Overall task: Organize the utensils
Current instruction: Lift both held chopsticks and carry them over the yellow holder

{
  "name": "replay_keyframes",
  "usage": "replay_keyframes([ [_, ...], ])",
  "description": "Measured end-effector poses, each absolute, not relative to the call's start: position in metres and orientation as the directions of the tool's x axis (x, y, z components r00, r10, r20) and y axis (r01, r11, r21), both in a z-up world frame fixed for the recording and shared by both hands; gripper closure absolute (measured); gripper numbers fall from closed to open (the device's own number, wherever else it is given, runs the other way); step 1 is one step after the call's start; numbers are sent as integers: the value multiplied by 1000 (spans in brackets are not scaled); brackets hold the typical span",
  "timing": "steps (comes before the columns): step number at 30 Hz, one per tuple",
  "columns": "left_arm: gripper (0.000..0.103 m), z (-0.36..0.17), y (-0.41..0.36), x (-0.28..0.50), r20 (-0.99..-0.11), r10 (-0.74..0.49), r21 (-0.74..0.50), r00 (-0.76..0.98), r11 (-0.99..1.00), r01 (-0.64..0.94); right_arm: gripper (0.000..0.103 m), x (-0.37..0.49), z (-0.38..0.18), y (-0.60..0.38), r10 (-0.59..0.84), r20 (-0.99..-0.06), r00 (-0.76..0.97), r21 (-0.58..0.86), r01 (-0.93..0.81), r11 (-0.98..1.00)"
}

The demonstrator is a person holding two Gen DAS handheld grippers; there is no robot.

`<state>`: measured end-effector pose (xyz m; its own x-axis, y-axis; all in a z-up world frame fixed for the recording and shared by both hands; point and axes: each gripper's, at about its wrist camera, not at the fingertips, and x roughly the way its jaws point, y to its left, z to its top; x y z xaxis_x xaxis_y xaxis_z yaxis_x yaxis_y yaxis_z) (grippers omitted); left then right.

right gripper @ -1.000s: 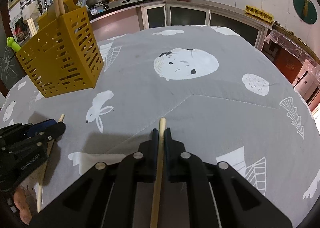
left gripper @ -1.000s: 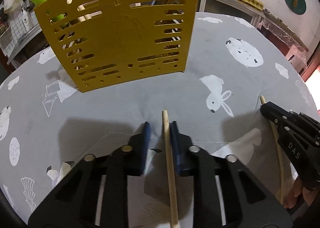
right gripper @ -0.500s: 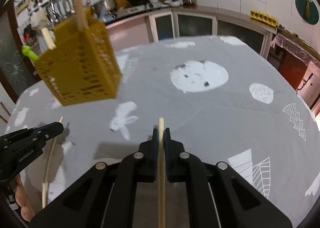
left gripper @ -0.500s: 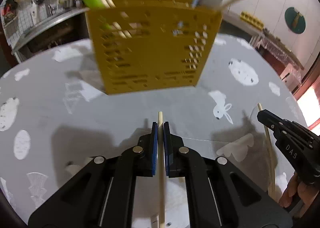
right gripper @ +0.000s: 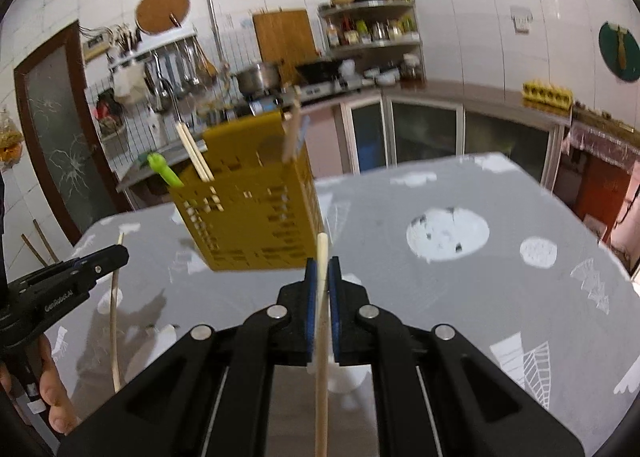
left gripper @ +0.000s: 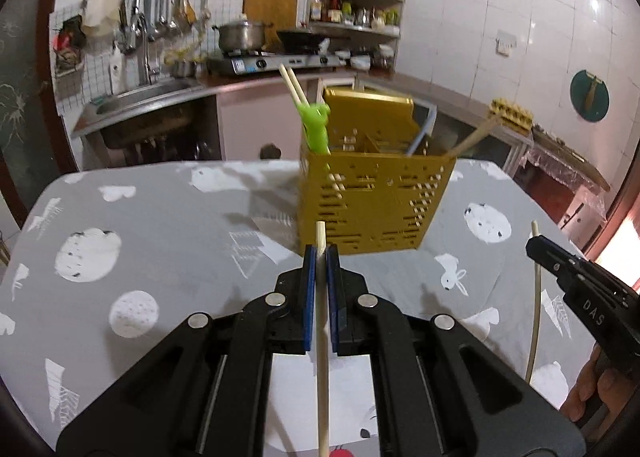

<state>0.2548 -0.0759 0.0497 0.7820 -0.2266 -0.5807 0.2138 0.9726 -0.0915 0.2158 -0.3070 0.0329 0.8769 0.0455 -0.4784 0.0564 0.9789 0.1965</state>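
A tiled kitchen sits behind a table under a grey printed cloth, and I'm working above that cloth with both tools raised. My left gripper is clamped on one chopstick, tip poking out just past the pads. My right gripper is clamped on a second chopstick the same way. The yellow caddy stands straight ahead of the left gripper and ahead-left of the right one, already holding a pair of chopsticks, a green utensil and a stick leaning out of its far right corner.

I judge the next step is dropping both sticks into the caddy, and that's where I see trouble. Each stick is pinched near one end, so most of its length hangs behind the jaws; a quick tilt could let it pivot or slip in the pads. The caddy looks light and perforated: a tip catching a slot or the rim could tip it or shove it across the cloth. Both grippers heading for the same opening could also clash, or knock the leaning stick out. Which compartment is free I can't tell from here.
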Motion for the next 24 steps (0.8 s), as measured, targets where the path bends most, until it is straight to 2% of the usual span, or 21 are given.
replay_keyframes([
  [12, 98, 80, -48, 226, -430, -219, -112, 876, 975, 189, 97, 183, 61, -298, 11, -215, 977, 176, 28, 984],
  [24, 99, 122, -46, 238, -333, -261, -154, 906, 963, 220, 97, 195, 98, -304, 17, -102, 995, 208, 5, 978],
])
